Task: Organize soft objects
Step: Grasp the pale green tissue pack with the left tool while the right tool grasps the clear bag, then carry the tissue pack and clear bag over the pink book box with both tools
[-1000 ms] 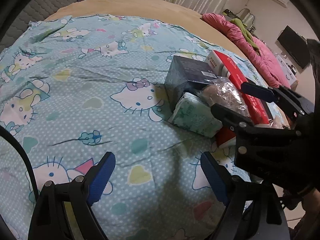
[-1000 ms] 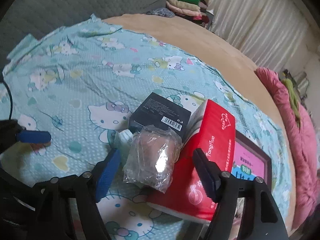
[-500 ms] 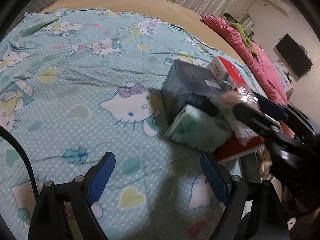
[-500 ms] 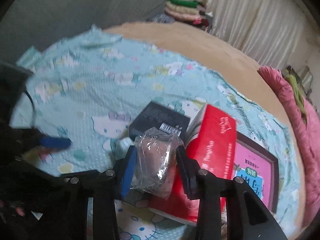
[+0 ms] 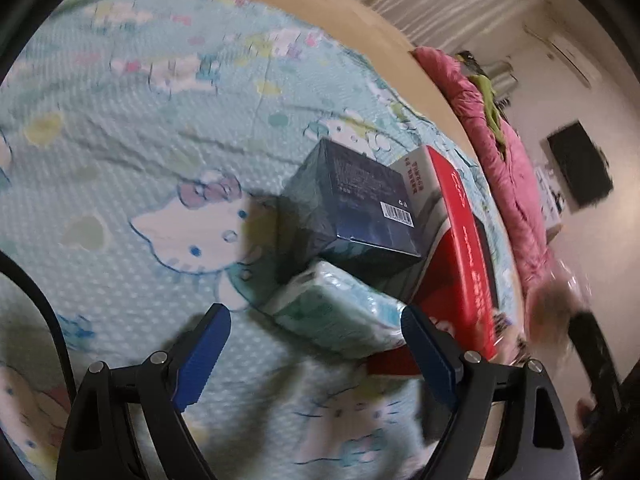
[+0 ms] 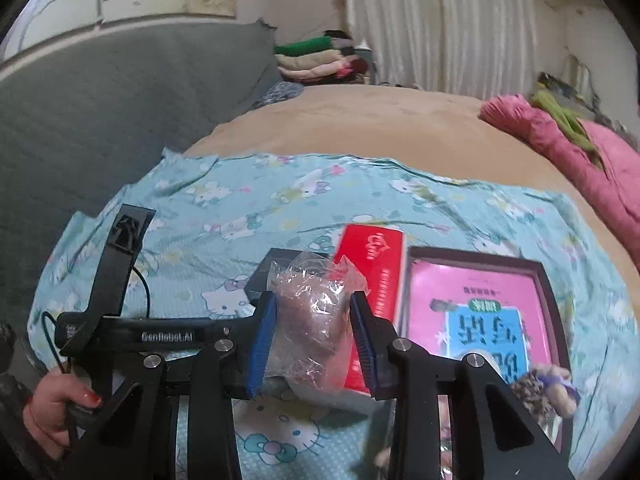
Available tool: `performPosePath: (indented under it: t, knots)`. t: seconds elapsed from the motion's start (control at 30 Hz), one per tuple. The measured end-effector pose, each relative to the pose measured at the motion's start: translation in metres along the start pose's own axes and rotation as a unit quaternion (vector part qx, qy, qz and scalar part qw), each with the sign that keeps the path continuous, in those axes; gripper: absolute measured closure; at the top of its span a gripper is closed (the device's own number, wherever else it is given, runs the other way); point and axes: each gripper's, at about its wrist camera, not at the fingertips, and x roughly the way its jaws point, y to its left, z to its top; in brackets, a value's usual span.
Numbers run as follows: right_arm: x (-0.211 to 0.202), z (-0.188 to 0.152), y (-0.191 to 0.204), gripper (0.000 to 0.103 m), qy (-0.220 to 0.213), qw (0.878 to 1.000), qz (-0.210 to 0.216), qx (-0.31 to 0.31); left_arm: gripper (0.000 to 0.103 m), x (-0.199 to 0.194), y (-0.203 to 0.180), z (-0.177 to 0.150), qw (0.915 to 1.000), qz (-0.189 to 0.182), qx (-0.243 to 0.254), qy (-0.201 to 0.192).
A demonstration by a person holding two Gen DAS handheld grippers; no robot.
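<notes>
A clear plastic bag (image 6: 312, 332) holding a brownish soft lump hangs lifted above the bed. My right gripper (image 6: 314, 298) pinches it, its blue pads pressing both sides as the jaws keep closing. That bag shows as a blur at the right edge of the left wrist view (image 5: 560, 304). My left gripper (image 5: 312, 316) is open, low over the cartoon-cat bedsheet (image 5: 120, 120). A pale green soft tissue pack (image 5: 340, 312) lies just beyond its fingertips, untouched. The pack leans against a dark box (image 5: 360, 208), next to a red tissue box (image 5: 464, 264).
A pink book in a dark tray (image 6: 480, 300) lies right of the red tissue box (image 6: 372, 256), with a small plush toy (image 6: 548, 392) on its near corner. A pink quilt (image 6: 580, 152) runs along the bed's right side. Folded clothes (image 6: 316, 58) sit behind the bed. A hand (image 6: 52, 408) holds the left tool.
My right gripper closed on the plastic bag and lifted it off the pile, away to the right. My left gripper slid closer to the green tissue pack and rolled somewhat.
</notes>
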Motion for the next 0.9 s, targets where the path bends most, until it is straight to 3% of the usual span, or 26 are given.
performPosePath:
  t: [0.27, 0.43, 0.67, 0.9]
  knots:
    - [-0.013, -0.003, -0.011, 0.065, -0.019, 1.0, 0.008, 0.019, 0.017, 0.032, 0.001, 0.009, 0.996, 0.013, -0.082, 0.034]
    - [-0.015, -0.005, -0.017, 0.065, -0.023, 0.999, 0.011, 0.027, 0.033, 0.04, 0.002, 0.013, 0.9917, 0.038, -0.114, 0.045]
    - [-0.022, -0.006, -0.019, 0.065, -0.033, 0.999, 0.016, 0.035, 0.052, 0.035, -0.005, 0.002, 0.9937, 0.052, -0.094, 0.033]
    - [-0.032, -0.005, -0.019, 0.066, -0.041, 0.998, 0.019, 0.042, 0.053, 0.004, -0.013, -0.014, 0.9967, 0.048, -0.066, 0.001]
